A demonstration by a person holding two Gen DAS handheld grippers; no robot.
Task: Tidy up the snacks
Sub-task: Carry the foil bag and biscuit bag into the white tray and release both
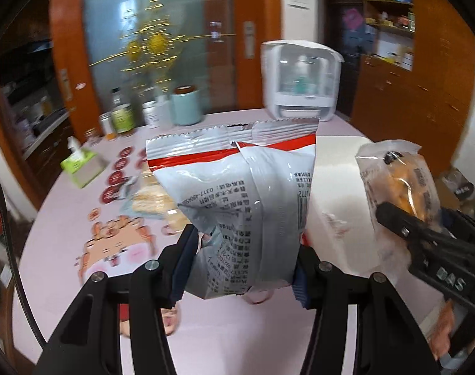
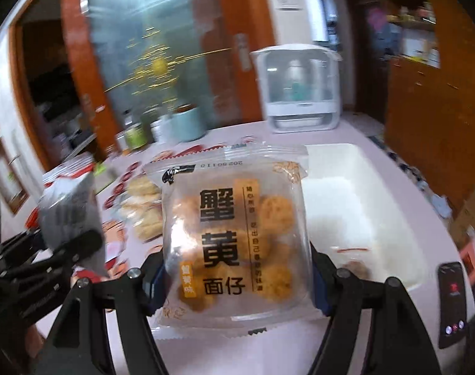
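A: What is each tool carrying?

B: The left gripper [image 1: 242, 265] is clamped on a silver-and-white snack bag [image 1: 237, 193] with a red stripe, pinched across its lower body so the crimped top stands up. The right gripper [image 2: 234, 284] is clamped on a clear cracker packet [image 2: 234, 231] with round golden pieces inside, gripped by its 2 side edges. Both packs are held up in the air above the table, not resting on it.

A: How do you expect them to handle?

B: Light, I'd say. The silver bag is soft film, puffed and already creased where the pads bite, so it should squash and could slide out of a weak pinch. The clear packet looks glossy and slippery too, and the crackers are likely brittle, so a hard squeeze across the middle could crush them. Holding the sealed edges or the flat sides seems safest.

A: Where would they go?

B: Probably the white bin [image 2: 356, 193], which sits on the table just beyond and to the right of the clear packet. It already has at least 1 small packet lying in its near end. More cracker packs [image 2: 143, 206] lie loose on the table to the left.

A: And the surroundings?

B: The table [image 1: 65, 225] wears a pale pink cover with cartoon prints. At its far side stand a white appliance [image 1: 299, 81] with a clear front, a teal canister [image 1: 186, 104] and some jars; a green tissue box [image 1: 82, 167] sits to the left. A phone [image 2: 452, 303] lies near the bin. Behind are orange wooden doors, frosted glass and shelves, all blurred.
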